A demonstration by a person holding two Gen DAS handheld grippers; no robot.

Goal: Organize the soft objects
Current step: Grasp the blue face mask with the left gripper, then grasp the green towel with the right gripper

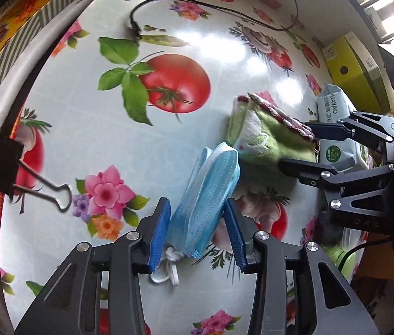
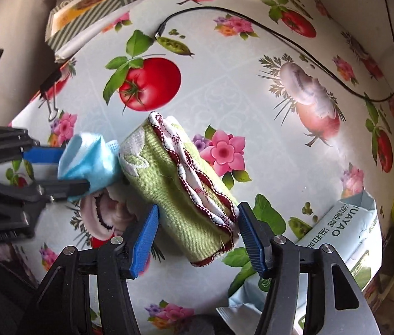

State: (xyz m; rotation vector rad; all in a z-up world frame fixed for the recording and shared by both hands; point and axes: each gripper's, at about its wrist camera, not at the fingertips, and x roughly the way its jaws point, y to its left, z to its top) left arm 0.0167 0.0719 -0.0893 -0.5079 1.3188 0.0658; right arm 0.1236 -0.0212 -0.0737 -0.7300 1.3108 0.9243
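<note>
A folded blue face mask [image 1: 206,195] sits between the blue pads of my left gripper [image 1: 198,223], which is shut on it; its white ear loops hang below. It also shows in the right wrist view [image 2: 88,164]. A folded green towel with dark red trim [image 2: 185,192] sits between the pads of my right gripper [image 2: 197,237], which is shut on it. The towel also shows in the left wrist view [image 1: 264,136], just right of the mask, their ends nearly touching.
The flower-and-tomato tablecloth [image 1: 113,128] covers the table. A black binder clip [image 1: 15,173] is at the left edge. A black cable [image 1: 197,2] runs across the back. A wet-wipes pack [image 2: 336,245] and a yellow box [image 1: 353,67] lie at the right. A striped box [image 2: 90,8] is back left.
</note>
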